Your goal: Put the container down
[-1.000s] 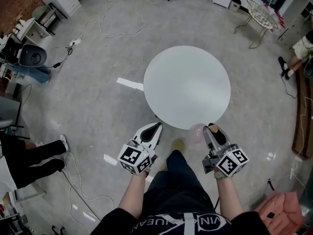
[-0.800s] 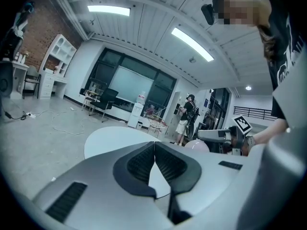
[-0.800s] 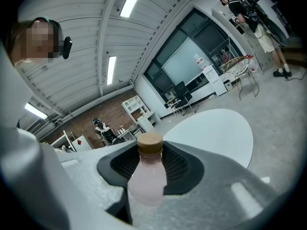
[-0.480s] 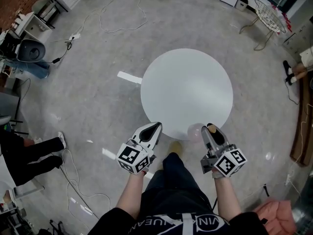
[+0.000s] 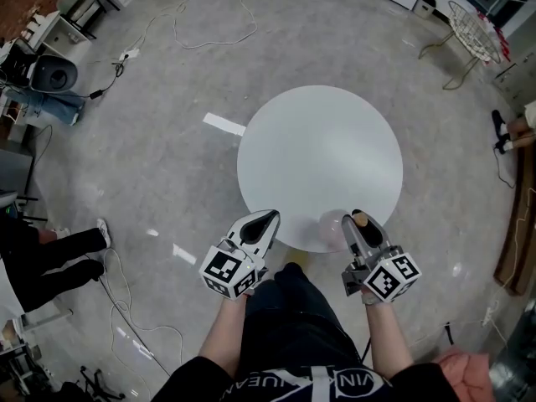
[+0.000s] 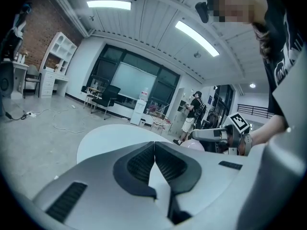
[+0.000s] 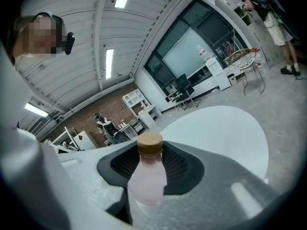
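The right gripper (image 7: 150,163) grips a pale pink bottle (image 7: 145,178), its ribbed dark pads pressing on either side of the bottle's shoulder just below a tan cap (image 7: 150,143). The bottle stands upright between the jaws with its cap rising just past their tips. In the head view the bottle hangs at the front of this gripper, over the near edge of the round white table (image 5: 318,153); whether its base touches the tabletop cannot be told. To that gripper's left, and well apart from it, the left gripper (image 5: 266,219) has its jaws closed tip to tip with nothing between them, and it points at the same near edge of the table. Ahead of both grippers the bare tabletop spreads away. Beyond the table, grey floor carries loose white cables (image 5: 205,36). Far to the left of the left gripper, a seated person's dark-trousered legs (image 5: 54,262) reach in, and far ahead to the right stands a wire chair (image 5: 471,32).
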The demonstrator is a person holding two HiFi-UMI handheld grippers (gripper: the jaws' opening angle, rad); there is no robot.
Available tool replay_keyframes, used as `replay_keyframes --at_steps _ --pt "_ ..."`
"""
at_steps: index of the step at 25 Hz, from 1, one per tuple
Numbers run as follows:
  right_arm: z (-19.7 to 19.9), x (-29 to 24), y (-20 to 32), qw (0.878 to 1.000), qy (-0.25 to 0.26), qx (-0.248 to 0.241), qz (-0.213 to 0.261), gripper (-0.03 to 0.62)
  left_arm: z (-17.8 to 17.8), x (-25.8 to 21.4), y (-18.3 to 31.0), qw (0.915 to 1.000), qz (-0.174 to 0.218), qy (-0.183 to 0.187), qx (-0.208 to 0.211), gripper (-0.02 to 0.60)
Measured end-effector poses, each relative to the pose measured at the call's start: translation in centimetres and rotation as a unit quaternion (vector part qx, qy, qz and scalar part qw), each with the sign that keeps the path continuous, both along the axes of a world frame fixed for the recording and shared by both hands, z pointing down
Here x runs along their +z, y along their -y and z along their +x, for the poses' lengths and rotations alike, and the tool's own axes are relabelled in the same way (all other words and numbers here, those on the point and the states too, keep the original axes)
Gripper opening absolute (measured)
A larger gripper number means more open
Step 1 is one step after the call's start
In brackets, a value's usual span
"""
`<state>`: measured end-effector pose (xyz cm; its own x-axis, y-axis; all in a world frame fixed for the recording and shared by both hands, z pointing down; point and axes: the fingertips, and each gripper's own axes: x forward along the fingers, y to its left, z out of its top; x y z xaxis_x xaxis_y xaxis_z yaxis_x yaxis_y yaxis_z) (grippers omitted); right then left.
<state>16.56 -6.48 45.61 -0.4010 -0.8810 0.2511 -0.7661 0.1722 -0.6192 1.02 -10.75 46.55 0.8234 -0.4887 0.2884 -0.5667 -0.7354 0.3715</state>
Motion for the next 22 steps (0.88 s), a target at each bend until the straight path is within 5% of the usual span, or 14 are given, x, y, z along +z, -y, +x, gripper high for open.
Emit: replay_keyframes --at_steps 22 --pt "-0.7 3.1 5.6 0.999 -0.024 -0.034 -0.021 0.141 1.8 2.4 4.3 0.9999 -0.003 0.011 0.003 0.014"
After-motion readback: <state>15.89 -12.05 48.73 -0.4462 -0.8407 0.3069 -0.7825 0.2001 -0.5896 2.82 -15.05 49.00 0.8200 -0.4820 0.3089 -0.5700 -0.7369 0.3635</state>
